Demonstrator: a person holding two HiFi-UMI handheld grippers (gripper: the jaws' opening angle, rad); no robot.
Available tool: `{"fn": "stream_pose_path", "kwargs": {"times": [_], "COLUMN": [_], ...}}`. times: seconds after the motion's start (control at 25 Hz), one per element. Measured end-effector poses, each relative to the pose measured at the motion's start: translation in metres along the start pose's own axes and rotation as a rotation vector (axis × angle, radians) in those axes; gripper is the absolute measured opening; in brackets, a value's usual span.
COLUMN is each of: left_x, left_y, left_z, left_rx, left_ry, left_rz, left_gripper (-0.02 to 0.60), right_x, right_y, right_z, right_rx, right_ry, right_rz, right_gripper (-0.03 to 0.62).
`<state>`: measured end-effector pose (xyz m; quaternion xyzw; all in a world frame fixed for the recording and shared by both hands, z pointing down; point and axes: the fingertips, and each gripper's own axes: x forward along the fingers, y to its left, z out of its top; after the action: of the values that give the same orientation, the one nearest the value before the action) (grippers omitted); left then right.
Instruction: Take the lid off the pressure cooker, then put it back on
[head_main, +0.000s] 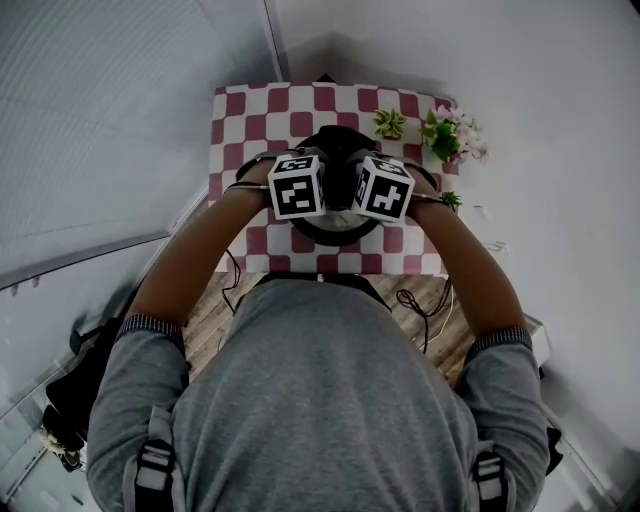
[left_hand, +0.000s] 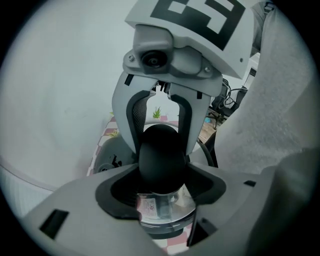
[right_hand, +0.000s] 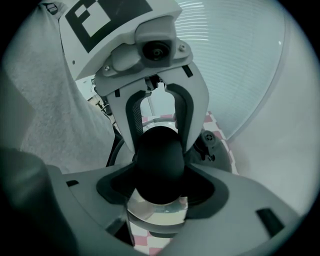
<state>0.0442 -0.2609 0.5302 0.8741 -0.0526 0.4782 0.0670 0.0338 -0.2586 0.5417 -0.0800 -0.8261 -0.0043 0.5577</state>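
Head view: the pressure cooker (head_main: 338, 233) stands at the middle of the table (head_main: 240, 110), and both my claws meet above it.
Lid (left_hand: 165, 209): seated on the pot as far as I can see, shiny top, black rounded knob (left_hand: 160, 150) at its centre.
Left claw (left_hand: 161, 172): jaws apart, one on each side of the knob, pads close by it, no squeeze evident.
Right claw (right_hand: 159, 175): same hold from the opposite side, jaws wide, knob between them.
Plants (head_main: 445, 135): far right corner of the table, out of my way.
Step in hand: I judge this to be taking hold of the knob before lifting the lid off.
Next move: close both claws evenly on the knob, then raise the lid level. The knob looks smooth and may slip. I cannot tell whether it needs a twist first.
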Motion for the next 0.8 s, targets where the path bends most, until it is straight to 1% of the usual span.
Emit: {"fn": "stream_pose_path", "kwargs": {"times": [0.12, 0.24, 0.4, 0.8], "left_x": [-0.0005, -0.0012, -0.0005, 0.0002], "left_y": [0.0012, 0.0021, -0.0004, -0.0003], "left_z": [-0.0004, -0.0011, -0.0013, -0.0013], "left_rx": [0.041, 0.085, 0.168, 0.344], "left_ry": [0.001, 0.025, 0.056, 0.094], "left_rz": [-0.037, -0.06, -0.1, -0.189], "left_gripper": [0.299, 0.299, 0.299, 0.299], "right_x": [0.0004, 0.0002, -0.0012, -0.0021], "right_y": [-0.0028, -0.004, -0.0009, -0.0018], "right_z": [0.0009, 0.0013, 0.0028, 0.0024], "right_rx": [0.038, 0.087, 0.188, 0.382], "right_ry": [-0.004, -0.001, 0.0, 0.015], "right_rz": [-0.011, -0.026, -0.054, -0.112], "right_gripper": [0.295, 0.296, 0.295, 0.295]}}
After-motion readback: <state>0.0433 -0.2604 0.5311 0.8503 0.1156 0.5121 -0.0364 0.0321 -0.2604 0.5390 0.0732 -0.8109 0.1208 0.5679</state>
